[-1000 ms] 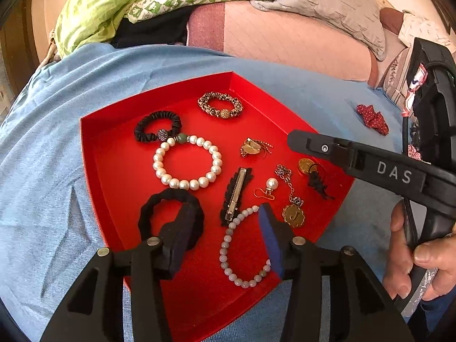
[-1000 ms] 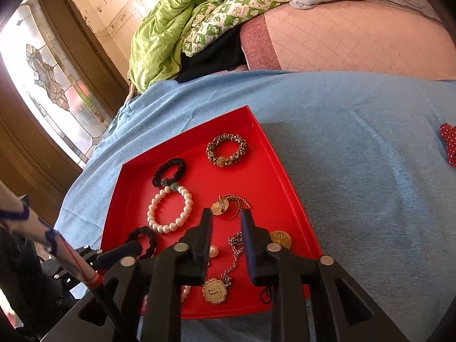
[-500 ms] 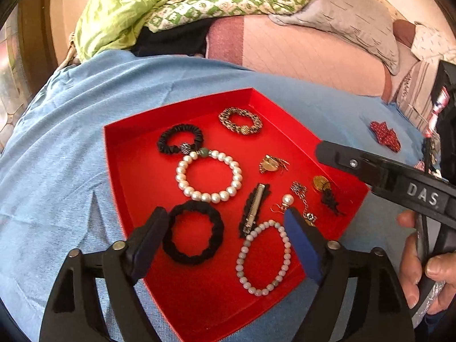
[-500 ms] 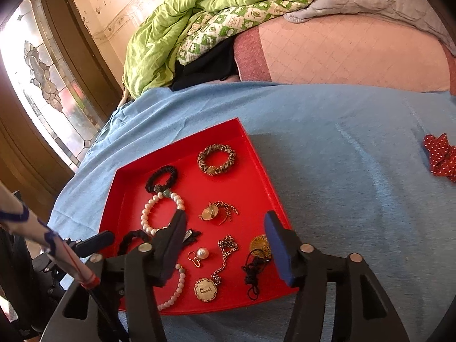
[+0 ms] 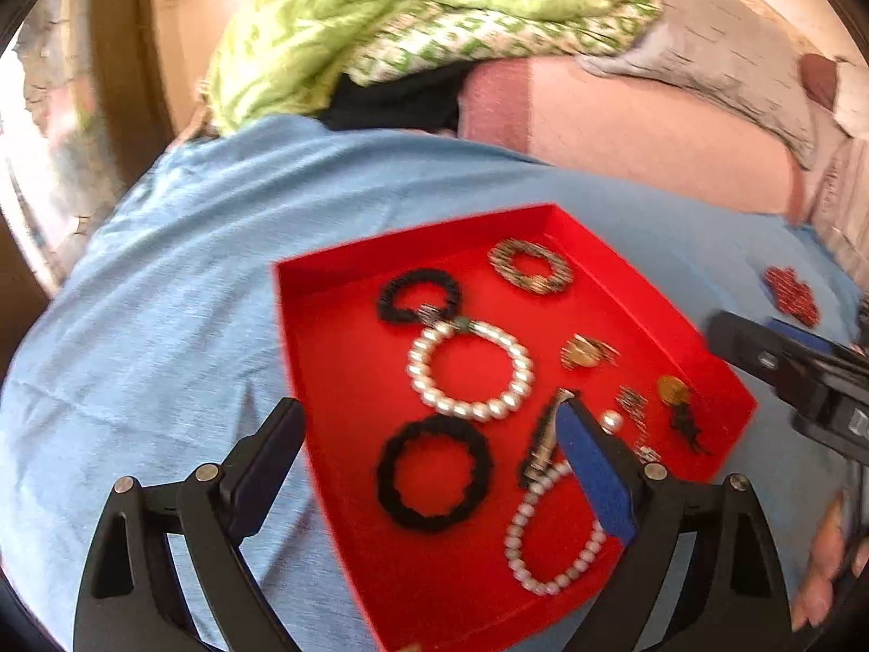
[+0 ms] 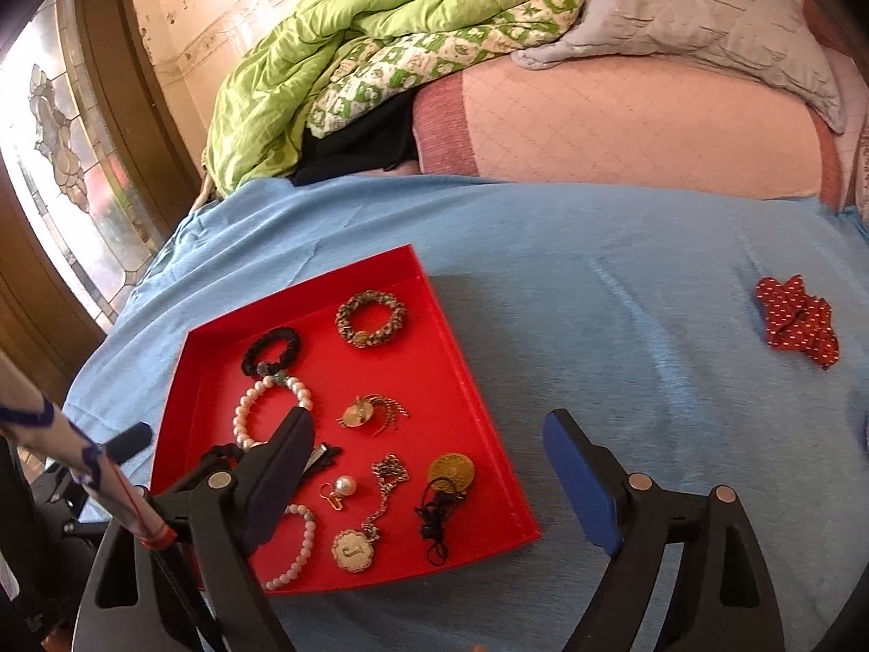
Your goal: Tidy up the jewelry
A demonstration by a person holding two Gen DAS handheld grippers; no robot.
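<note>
- The red tray (image 6: 478, 418) sits on the blue blanket (image 6: 624, 282) that covers the bed, and nearly all the jewelry lies inside it.
- The left gripper (image 5: 429, 467) hangs over the tray's near-left part with its jaws spread wide and nothing between them; 1 finger is outside the tray's left wall, the blue-padded one above the hair clip (image 5: 543, 434).
- Under it lie a black scrunchie (image 5: 434, 475) and a small-bead bracelet (image 5: 548, 532), side by side.
- Farther back are the pearl bracelet (image 5: 470, 369), touching a second black band (image 5: 418, 296), and the patterned bracelet (image 5: 529, 266) near the far corner.
- The right gripper (image 6: 429, 467) is also spread wide and holds nothing, its fingers straddling the tray's near-right corner.
- Between those fingers I see a pearl earring (image 6: 343, 486), a chain with a "J" pendant (image 6: 356, 549), and a gold disc (image 6: 452, 470) with black cord.
- A red dotted bow (image 6: 795, 320) rests alone on the blanket, well apart from the tray.
</note>
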